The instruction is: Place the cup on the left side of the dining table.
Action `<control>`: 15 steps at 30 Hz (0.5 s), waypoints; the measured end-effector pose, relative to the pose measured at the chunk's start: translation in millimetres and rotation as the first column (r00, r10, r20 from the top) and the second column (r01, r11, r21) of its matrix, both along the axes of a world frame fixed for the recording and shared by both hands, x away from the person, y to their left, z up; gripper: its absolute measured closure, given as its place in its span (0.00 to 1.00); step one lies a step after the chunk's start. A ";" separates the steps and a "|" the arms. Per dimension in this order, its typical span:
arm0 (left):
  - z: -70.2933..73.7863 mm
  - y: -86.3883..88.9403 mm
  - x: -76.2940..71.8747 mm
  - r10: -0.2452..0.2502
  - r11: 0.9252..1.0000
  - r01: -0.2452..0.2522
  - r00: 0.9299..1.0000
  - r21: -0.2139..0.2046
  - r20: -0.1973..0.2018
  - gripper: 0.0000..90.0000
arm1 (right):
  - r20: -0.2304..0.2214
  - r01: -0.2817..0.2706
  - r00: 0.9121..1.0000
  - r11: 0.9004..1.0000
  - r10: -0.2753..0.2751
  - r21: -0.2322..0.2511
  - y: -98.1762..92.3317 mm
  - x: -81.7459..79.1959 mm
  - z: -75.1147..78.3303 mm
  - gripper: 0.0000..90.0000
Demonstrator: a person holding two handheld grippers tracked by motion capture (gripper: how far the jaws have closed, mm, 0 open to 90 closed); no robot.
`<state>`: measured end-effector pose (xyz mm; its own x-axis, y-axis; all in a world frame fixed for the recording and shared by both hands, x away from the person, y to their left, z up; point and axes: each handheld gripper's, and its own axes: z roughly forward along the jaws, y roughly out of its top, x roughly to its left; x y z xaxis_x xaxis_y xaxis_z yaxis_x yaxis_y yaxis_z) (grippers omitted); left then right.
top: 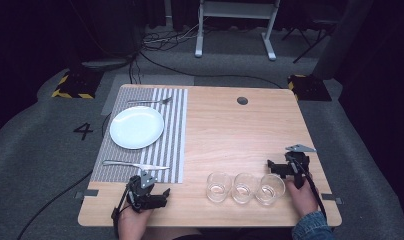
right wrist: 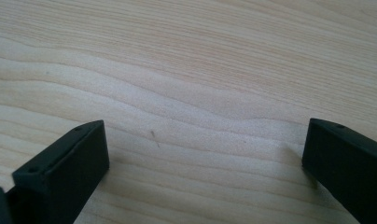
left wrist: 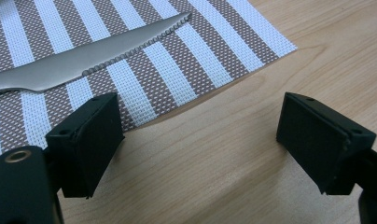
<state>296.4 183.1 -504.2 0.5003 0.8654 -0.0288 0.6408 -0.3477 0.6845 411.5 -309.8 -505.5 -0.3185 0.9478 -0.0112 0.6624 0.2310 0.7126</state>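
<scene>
A striped placemat point(top: 172, 131) lies on the left half of the wooden table point(top: 240, 135). On it sit a white plate point(top: 136, 127), a fork point(top: 150, 101) behind the plate and a knife point(top: 135, 164) in front of it. Three clear glasses point(top: 219, 186) point(top: 243, 187) point(top: 269, 189) stand in a row near the front edge. My left gripper point(top: 162, 195) rests at the front left, just off the mat's corner point(left wrist: 270, 49), open with bare wood between its jaws; the knife's serrated blade point(left wrist: 107, 56) lies just beyond. My right gripper point(top: 275, 167) sits open at the front right, behind the rightmost glass, over bare wood point(right wrist: 200, 116).
A round cable hole point(top: 242, 100) marks the table's far side. The table's middle and far right are bare wood. Beyond it are grey carpet, cables point(top: 165, 40) and a white stand's legs point(top: 235, 30). A cable trails off the table's left.
</scene>
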 end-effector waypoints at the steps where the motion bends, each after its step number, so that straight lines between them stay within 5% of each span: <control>1: 0.1 0.3 -0.4 -0.001 1.000 0.001 1.000 -0.001 -0.001 0.16 | 0.000 0.000 1.000 1.000 0.000 0.000 0.0 0.0 0.0 0.01; 8: 6.5 3.3 -0.6 0.006 1.000 -0.006 1.000 -0.024 0.002 0.20 | 0.000 0.000 1.000 1.000 0.000 0.000 0.0 0.0 0.0 0.01; 11: 17.2 3.1 -2.4 -0.014 0.999 0.013 1.000 -0.041 -0.017 0.20 | 0.000 0.000 1.000 1.000 0.000 0.000 0.0 0.0 0.0 0.01; 15: 38.6 -2.6 -8.0 -0.038 0.997 0.039 0.999 -0.063 0.014 0.20 | 0.000 0.000 1.000 1.000 0.000 0.000 0.0 0.0 0.0 0.01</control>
